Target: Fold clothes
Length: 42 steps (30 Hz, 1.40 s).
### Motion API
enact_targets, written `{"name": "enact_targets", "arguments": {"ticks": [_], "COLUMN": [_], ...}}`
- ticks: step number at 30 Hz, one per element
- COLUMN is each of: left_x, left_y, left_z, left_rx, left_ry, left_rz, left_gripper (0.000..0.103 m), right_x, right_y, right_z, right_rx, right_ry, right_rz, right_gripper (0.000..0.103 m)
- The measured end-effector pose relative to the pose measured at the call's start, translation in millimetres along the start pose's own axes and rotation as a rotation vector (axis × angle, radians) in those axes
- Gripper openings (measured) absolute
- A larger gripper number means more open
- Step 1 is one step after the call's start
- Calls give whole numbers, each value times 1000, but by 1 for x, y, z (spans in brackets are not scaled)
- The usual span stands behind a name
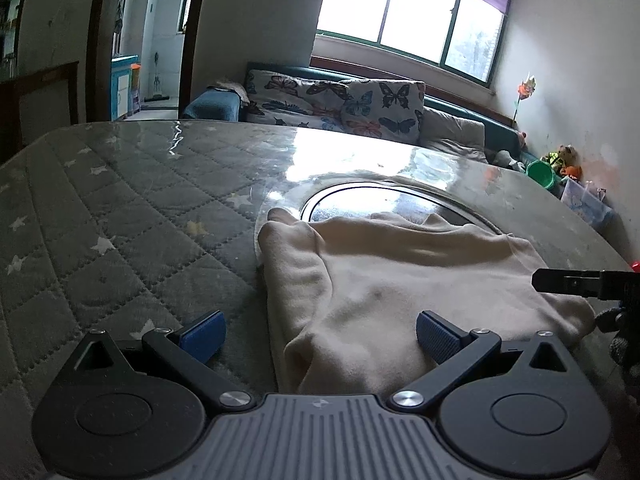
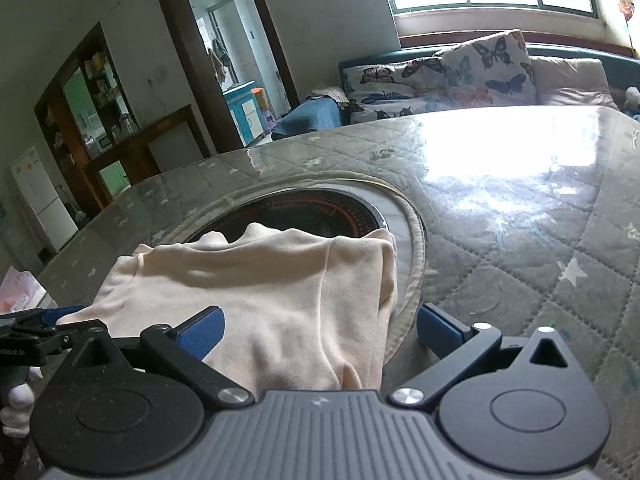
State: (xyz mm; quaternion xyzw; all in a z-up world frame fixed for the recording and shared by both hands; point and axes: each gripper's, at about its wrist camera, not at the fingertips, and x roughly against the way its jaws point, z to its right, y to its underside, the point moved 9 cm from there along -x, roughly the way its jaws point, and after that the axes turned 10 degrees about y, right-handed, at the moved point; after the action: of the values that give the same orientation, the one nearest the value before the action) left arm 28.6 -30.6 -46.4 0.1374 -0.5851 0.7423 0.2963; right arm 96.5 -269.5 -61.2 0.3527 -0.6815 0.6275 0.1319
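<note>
Cream garment [image 1: 400, 280]: one piece, soft knit cloth, pale cream to off-white, plain with no print seen. It lies flat but rumpled on the tabletop [image 1: 120, 208], at the near edge, with broad shallow wrinkles across its middle. Its far edge laps onto the round black hob [image 1: 360, 204] set into the tabletop. In the left wrist view the left side is doubled over into a thick rounded fold that ends in a blunt tip near the hob rim. In the right wrist view the garment [image 2: 260, 300] shows a seam running down its right side, where the cloth is bunched into long folds and hangs toward the near edge. The far edge there has a low raised hump, possibly a collar; this cannot be told.

Tabletop: covered in a grey quilted cloth with white stars under a clear glossy sheet that reflects the window.

Left gripper [image 1: 320, 334]: jaws wide open, holding nothing. The left blue pad sits over the quilted cover, the right blue pad over the garment, near the near edge.

Right gripper [image 2: 320, 330]: jaws wide open, holding nothing. The left blue pad sits over the garment, the right blue pad just beyond its bunched right side.

Background: sofa with butterfly cushions [image 1: 340, 104] beyond the far edge of the tabletop.
</note>
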Motion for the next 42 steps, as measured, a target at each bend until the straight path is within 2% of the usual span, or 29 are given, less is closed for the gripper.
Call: {"name": "enact_targets", "arguments": {"ticks": [13,19,28,33,36,42], "left_x": [-4,-4,-1,-1,-4,-4], "left_y": [0,1,1,1,1,0], "left_z": [-1,0,-1,7,12,8], "left_rx": [-9,-14,-3,12,-14,33], "left_ry": [-6,-10,1,76,50,6], "left_rz": [-4,-7,-1,9,-1,17], "left_gripper": [103,103,103,103,103,103], "right_x": [2,-5,-5,-4,-2,-1], "right_y": [3,7,5,4,4,3], "right_z": [1,-11,-8,-4,-2,-1], "right_rx": [20,140,116,93,76,66], "right_ry": [9,108,84,64,49,41], "right_rz": [24,0,5,10,14,16], "right_gripper": [103,103,103,103,103,103]}}
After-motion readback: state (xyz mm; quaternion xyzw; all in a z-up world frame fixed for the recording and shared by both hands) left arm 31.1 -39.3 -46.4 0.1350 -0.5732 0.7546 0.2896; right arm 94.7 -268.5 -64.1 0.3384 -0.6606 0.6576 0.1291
